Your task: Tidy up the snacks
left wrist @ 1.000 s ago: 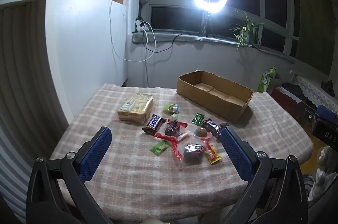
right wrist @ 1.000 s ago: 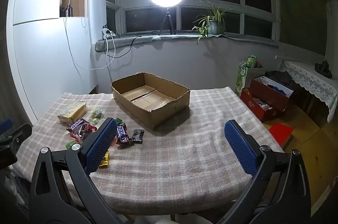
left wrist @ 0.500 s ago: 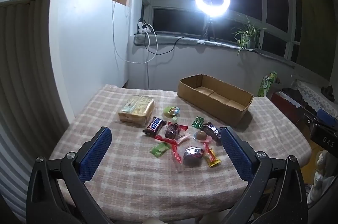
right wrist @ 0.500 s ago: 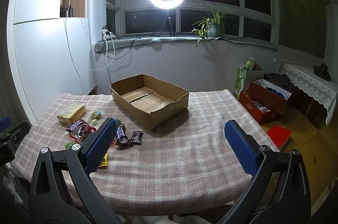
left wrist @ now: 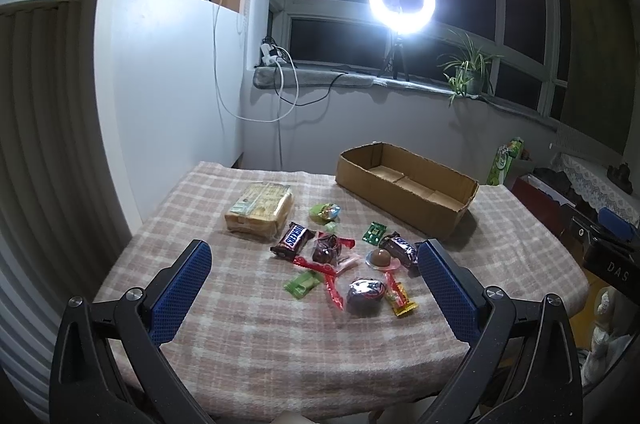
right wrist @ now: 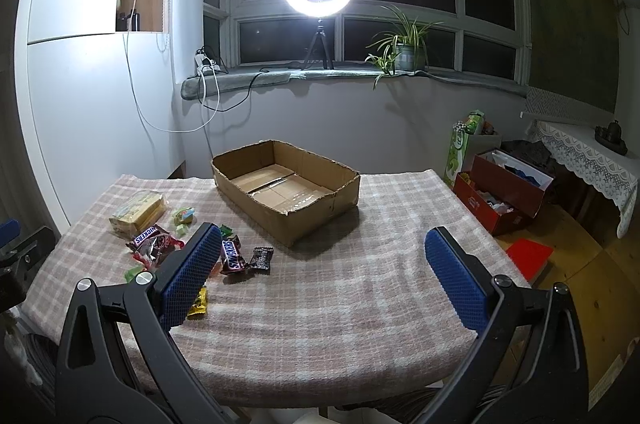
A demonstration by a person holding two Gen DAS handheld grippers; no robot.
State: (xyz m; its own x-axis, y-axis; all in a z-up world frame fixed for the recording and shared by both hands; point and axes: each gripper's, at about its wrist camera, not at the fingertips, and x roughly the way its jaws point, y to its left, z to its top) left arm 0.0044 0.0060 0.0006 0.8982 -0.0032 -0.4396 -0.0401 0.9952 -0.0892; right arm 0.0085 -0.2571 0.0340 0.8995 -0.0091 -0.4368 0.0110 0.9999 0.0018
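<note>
Snacks (left wrist: 332,260) | L view: all | R view: part hidden by tongs (right wrist: 324,276)

From the right wrist view, my right gripper's (right wrist: 324,264) left finger (right wrist: 188,280) covers part of the snack pile (right wrist: 160,244): a yellow wrapper (right wrist: 199,304) pokes out below it, a green one (right wrist: 130,274) to its left, and I cannot read either. From the left wrist view, the left gripper's right finger (left wrist: 448,288) hides the end of a dark bar (left wrist: 400,248). The print on the small green packet (left wrist: 373,232) is too small to read. The frame cuts off both grippers' handles at the bottom.
</note>
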